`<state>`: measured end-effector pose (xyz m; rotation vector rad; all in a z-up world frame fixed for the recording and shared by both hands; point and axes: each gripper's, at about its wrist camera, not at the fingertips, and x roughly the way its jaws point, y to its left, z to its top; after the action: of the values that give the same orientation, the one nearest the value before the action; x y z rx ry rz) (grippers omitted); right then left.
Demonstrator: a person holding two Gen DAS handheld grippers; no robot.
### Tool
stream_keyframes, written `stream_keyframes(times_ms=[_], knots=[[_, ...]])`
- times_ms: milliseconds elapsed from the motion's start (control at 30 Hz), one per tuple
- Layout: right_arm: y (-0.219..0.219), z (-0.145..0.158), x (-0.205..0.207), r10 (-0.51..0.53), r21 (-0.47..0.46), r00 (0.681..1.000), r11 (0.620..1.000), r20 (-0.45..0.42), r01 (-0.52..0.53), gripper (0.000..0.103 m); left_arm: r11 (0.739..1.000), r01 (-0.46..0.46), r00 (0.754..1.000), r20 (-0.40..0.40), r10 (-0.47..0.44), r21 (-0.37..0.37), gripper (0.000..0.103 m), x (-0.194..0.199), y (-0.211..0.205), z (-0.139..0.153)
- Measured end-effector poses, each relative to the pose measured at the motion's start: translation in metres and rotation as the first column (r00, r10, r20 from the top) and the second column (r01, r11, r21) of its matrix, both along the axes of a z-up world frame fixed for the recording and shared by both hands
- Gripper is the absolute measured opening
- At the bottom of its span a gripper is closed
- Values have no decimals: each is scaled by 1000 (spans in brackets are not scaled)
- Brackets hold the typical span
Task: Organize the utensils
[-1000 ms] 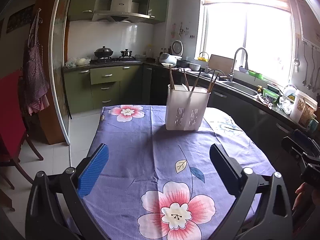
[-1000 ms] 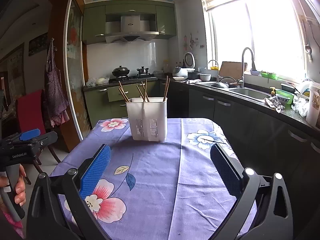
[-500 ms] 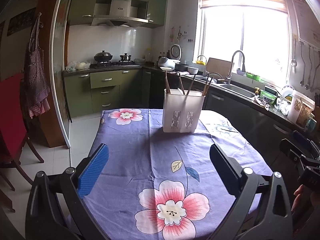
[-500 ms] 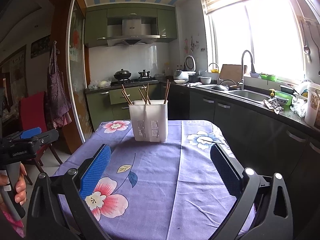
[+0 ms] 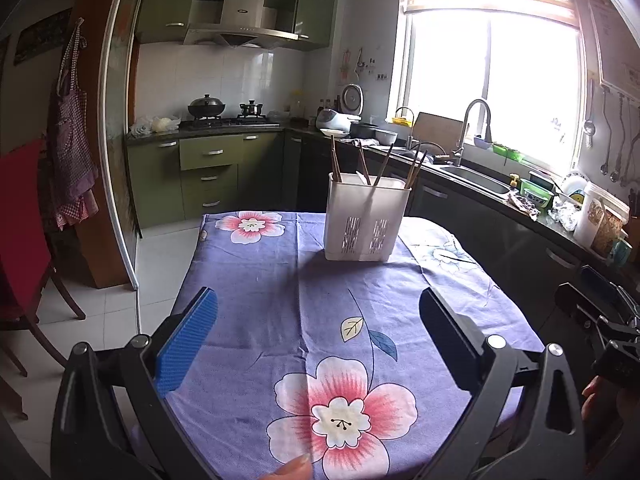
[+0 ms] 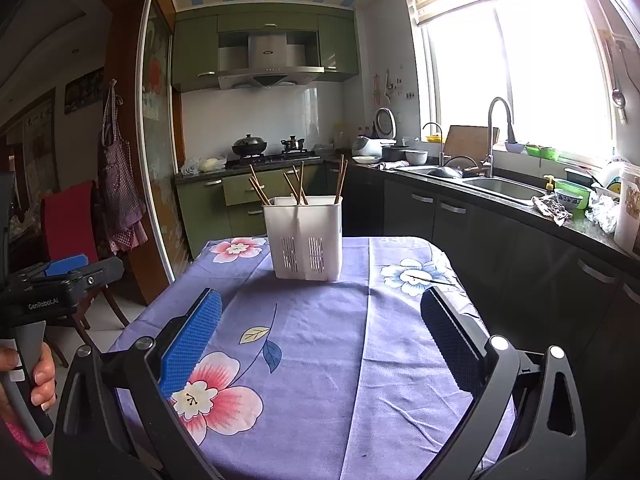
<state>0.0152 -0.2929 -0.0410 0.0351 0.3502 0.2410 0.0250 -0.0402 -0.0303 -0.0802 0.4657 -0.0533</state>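
Utensil holder (image 5: pixel 366 220), white plastic with slotted vents low on its front, stands upright on the far part of the desk (image 5: pixel 256 280), which is covered by a purple cloth printed with pink flowers. Left wrist view: several brown chopsticks (image 5: pixel 335 160) stand in the holder, leaning at differing angles, tips above the rim. The left claw (image 5: pixel 318 340) hangs above the near part of the desk, jaws spread wide, nothing between them; one inner pad is blue, the other dark. It is well apart from the holder. A fingertip (image 5: pixel 294 470) shows at the bottom edge, and part of the other claw's body with a hand behind it at the right edge. Beyond the desk, a sink (image 5: pixel 474 178) is set into the dark counter under the window. Right wrist view: the utensil holder (image 6: pixel 306 238) stands just beyond the cloth's centre fold, chopsticks (image 6: pixel 301 182) fanned out in it. The right claw (image 6: pixel 320 338) is likewise wide and empty, held above the near end of the desk, well short of the holder. At the left edge a hand (image 6: pixel 34 376) grips the handle of the left claw. A red chair (image 6: pixel 68 220) stands on the floor to the left of the desk
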Motion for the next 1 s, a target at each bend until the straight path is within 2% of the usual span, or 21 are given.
stream_keyframes(times_ms=[1000], knots=[[2, -4, 3, 5, 4, 1000, 1000, -15, -5, 98, 1000, -11, 1000, -22, 12, 24, 96, 0, -4, -1]])
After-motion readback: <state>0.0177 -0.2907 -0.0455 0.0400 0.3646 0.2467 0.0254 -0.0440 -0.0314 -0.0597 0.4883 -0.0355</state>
